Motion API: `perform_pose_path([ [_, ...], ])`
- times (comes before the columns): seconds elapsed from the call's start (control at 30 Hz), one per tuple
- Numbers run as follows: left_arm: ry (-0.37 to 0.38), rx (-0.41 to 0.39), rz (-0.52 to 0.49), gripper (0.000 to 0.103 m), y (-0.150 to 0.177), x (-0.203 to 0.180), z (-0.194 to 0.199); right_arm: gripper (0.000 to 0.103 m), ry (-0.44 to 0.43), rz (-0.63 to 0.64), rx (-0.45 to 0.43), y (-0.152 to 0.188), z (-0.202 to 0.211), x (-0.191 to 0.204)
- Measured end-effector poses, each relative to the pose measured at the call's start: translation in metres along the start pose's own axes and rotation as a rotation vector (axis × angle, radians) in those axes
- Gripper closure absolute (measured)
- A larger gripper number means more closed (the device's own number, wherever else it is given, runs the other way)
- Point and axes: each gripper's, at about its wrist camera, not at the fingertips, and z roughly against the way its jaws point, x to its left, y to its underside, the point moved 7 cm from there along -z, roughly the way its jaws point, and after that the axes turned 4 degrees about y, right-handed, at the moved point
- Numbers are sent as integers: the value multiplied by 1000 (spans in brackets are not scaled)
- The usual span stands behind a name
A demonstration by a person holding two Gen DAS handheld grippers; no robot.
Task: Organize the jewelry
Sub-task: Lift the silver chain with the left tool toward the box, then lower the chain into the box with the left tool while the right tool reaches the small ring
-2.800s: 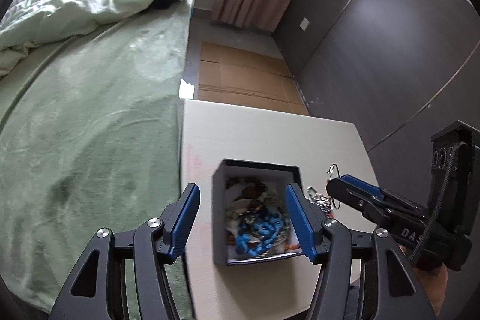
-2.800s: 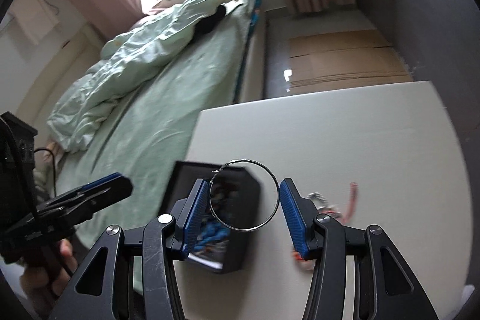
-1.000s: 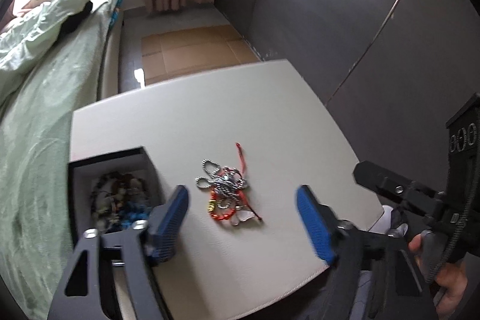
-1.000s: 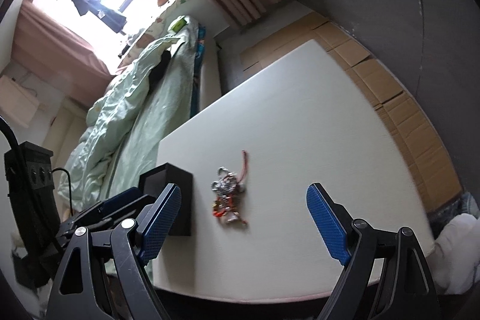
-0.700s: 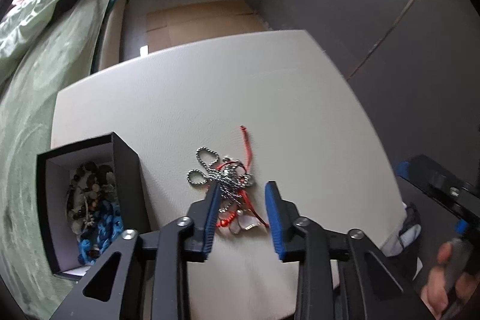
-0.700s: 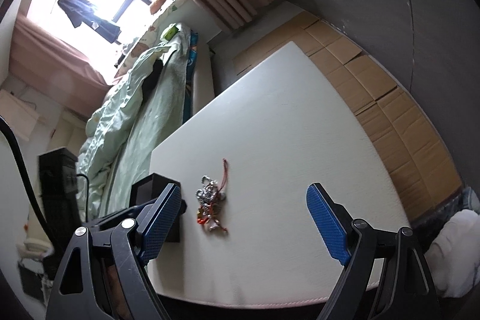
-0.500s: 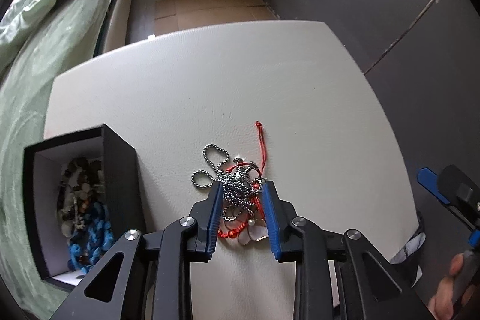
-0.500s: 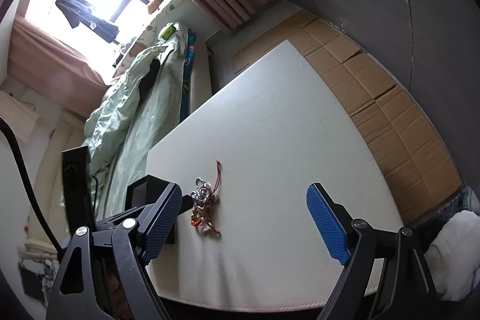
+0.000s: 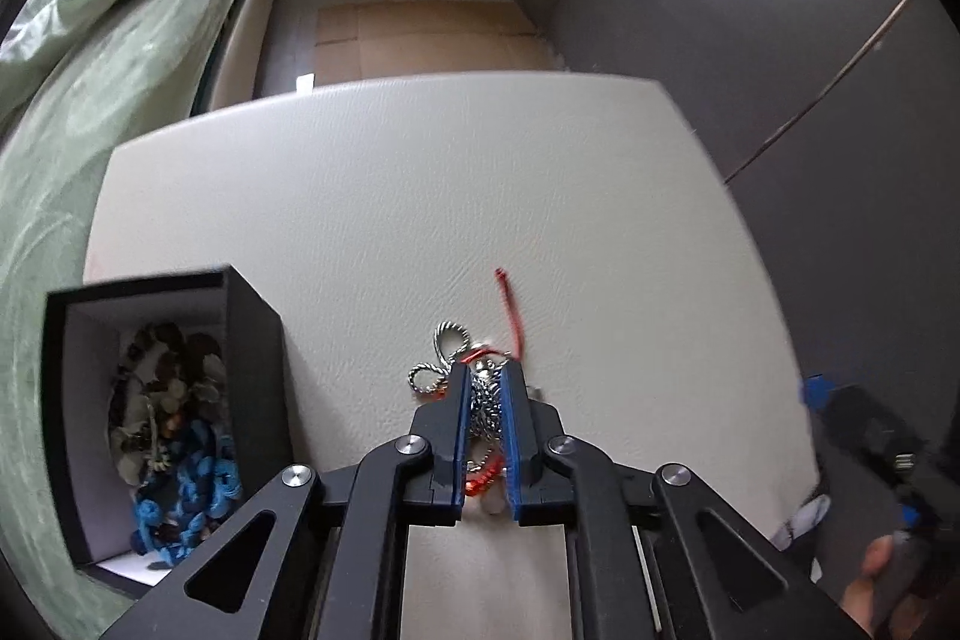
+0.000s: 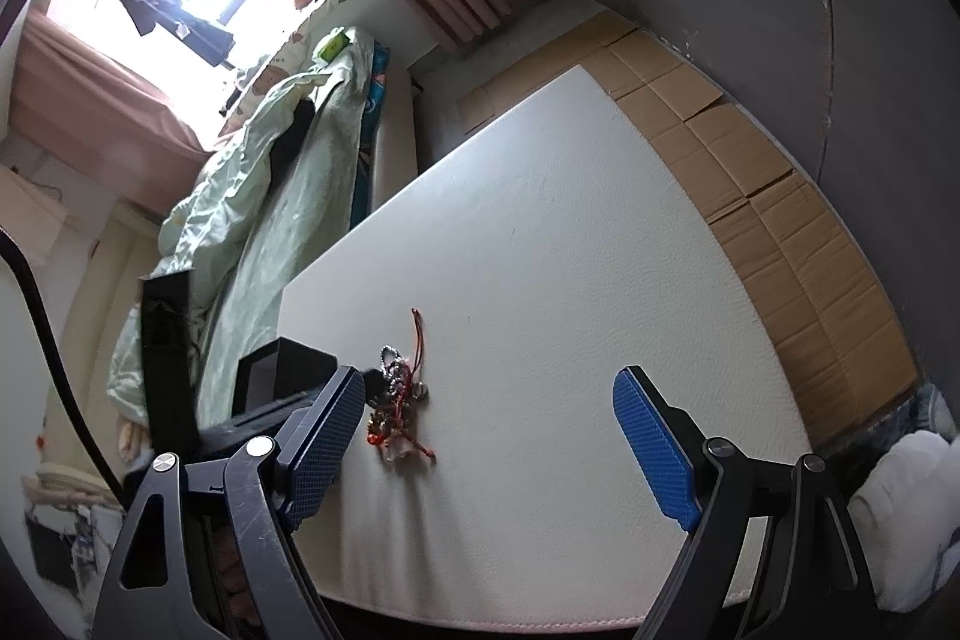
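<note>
A tangle of jewelry (image 9: pixel 485 403), silver ball chain with red cord and red beads, lies on the white table (image 9: pixel 390 196). My left gripper (image 9: pixel 486 388) is shut on the silver chain in the middle of the tangle, down at the table surface. A black open box (image 9: pixel 252 340) stands to its left and holds blue and brown beaded pieces (image 9: pixel 180 436). The right wrist view shows the same tangle (image 10: pixel 397 403) and box (image 10: pixel 282 376) at lower left. My right gripper (image 10: pixel 489 442) is open and empty, held above the table away from the tangle.
A bed with a green cover (image 9: pixel 90 58) runs along the table's left side. Cardboard sheets (image 10: pixel 750 196) cover the floor beyond the table. A dark wall (image 9: pixel 750 10) stands to the right. White cloth (image 10: pixel 912 496) lies on the floor at lower right.
My left gripper swung from over the box to the tangle, came down and closed on the chain. My right gripper let go of its wire hoop, opened wide and drew back.
</note>
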Motion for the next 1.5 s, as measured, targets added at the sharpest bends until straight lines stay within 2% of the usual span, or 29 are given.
perform_pose_path([
  [0.4,68,-147,-58,94,-19,-25,79,17,-25,46,30,7,-10,20],
  [0.43,73,-158,-61,98,-20,-26,87,17,-24,50,33,7,-10,22],
  [0.5,86,-179,-68,98,-23,-31,100,17,-23,57,36,9,-11,25],
  [0.97,106,-319,-123,98,-46,-52,176,18,-36,67,49,12,-14,34],
  [1.17,106,-353,-127,98,-51,-50,193,18,-125,63,68,16,-17,47],
  [1.37,113,-352,-129,98,-48,-47,194,18,-260,61,80,22,-19,73],
  [1.5,101,-368,-123,98,-49,-39,202,18,-288,68,101,28,-29,90],
])
